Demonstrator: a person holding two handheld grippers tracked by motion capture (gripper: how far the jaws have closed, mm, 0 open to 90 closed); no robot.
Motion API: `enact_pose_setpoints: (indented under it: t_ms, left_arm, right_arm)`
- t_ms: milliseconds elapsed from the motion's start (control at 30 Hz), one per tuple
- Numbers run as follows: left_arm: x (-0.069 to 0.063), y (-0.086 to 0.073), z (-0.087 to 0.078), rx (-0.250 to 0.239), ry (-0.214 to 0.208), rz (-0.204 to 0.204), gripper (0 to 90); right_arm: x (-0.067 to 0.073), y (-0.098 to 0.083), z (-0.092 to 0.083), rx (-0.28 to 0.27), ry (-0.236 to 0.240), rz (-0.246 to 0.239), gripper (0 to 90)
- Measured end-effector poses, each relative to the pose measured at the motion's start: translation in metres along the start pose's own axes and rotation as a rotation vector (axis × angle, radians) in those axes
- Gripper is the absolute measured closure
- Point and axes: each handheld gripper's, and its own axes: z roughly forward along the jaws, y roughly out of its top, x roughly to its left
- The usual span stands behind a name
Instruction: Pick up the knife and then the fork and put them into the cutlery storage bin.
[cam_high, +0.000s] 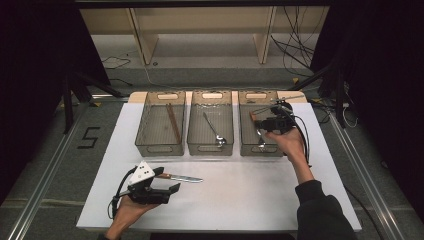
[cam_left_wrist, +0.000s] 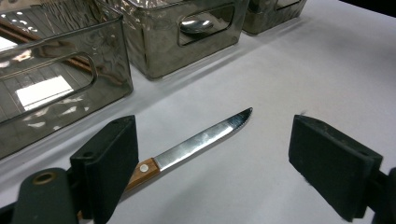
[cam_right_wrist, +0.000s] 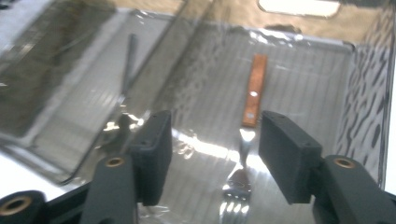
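Our right tool (cam_right_wrist: 212, 156) hangs over the right bin (cam_high: 246, 145), jaws parted and empty above the fork (cam_right_wrist: 243, 154) lying inside. Our left tool (cam_left_wrist: 212, 161) stands wide open around the knife (cam_left_wrist: 194, 147) on the desk (cam_high: 240, 195), not gripping it.

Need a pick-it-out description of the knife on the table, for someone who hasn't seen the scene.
Start at the white table top with three clear bins in a row at its far side. In front of them, on the bare surface near the left gripper and between its open jaws, lies the knife. It has a wooden riveted handle and a plain shiny blade, and it is the one utensil lying outside the bins.
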Motion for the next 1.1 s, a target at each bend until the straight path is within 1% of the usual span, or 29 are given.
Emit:
enact_pose_setpoints:
  t_ms: [100,200,267,300,400,467,600,633,767,833,900,933,967,1033,1067,1100]
  left_arm:
    - [0.004,0.004,-0.001,0.01,0.003,0.002,15.7]
    - [0.007,0.01,-0.003,0.029,0.008,0.016,15.6]
    - [0.011,0.015,-0.005,0.069,0.017,0.039,15.7]
    - [0.013,0.018,-0.005,0.083,0.016,0.043,15.9]
    - [0.018,0.026,-0.004,0.16,-0.001,0.074,16.9]
    - [0.02,0.03,-0.002,0.207,0.01,0.11,17.2]
    - [0.024,0.038,0.003,0.289,-0.016,0.143,18.4]
    - [0.025,0.04,0.005,0.315,-0.026,0.148,18.8]
    - [0.029,0.048,0.015,0.416,-0.028,0.213,20.1]
    - [0.031,0.053,0.018,0.445,-0.034,0.228,21.3]
    - [0.033,0.057,0.02,0.467,-0.045,0.232,22.1]
    - [0.034,0.058,0.022,0.482,-0.054,0.238,22.7]
    - [0.034,0.06,0.023,0.498,-0.053,0.251,23.1]
    - [0.036,0.061,0.025,0.52,-0.065,0.264,23.6]
    - [0.036,0.061,0.026,0.523,-0.069,0.259,23.9]
    - [0.038,0.061,0.028,0.528,-0.073,0.263,24.5]
  right_arm:
    - [0.007,-0.004,-0.011,-0.036,0.022,-0.026,38.9]
    - [0.015,-0.01,-0.023,-0.069,0.068,-0.053,36.3]
    - [0.022,-0.016,-0.03,-0.086,0.094,-0.08,35.1]
    - [0.025,-0.019,-0.033,-0.093,0.106,-0.097,34.2]
    - [0.037,-0.029,-0.044,-0.111,0.15,-0.139,32.5]
    - [0.044,-0.036,-0.05,-0.129,0.175,-0.163,31.6]
    - [0.054,-0.053,-0.061,-0.147,0.233,-0.192,30.3]
    - [0.055,-0.057,-0.062,-0.154,0.248,-0.198,30.2]
    - [0.059,-0.076,-0.067,-0.15,0.286,-0.215,29.4]
    - [0.06,-0.087,-0.068,-0.146,0.303,-0.222,28.8]
    - [0.059,-0.097,-0.068,-0.145,0.32,-0.222,28.4]
    - [0.059,-0.102,-0.068,-0.15,0.328,-0.222,28.0]
    - [0.058,-0.107,-0.068,-0.158,0.332,-0.223,28.0]
    - [0.058,-0.115,-0.068,-0.149,0.341,-0.229,27.5]
    - [0.058,-0.118,-0.068,-0.148,0.337,-0.237,27.4]
    - [0.058,-0.121,-0.068,-0.153,0.341,-0.234,27.4]
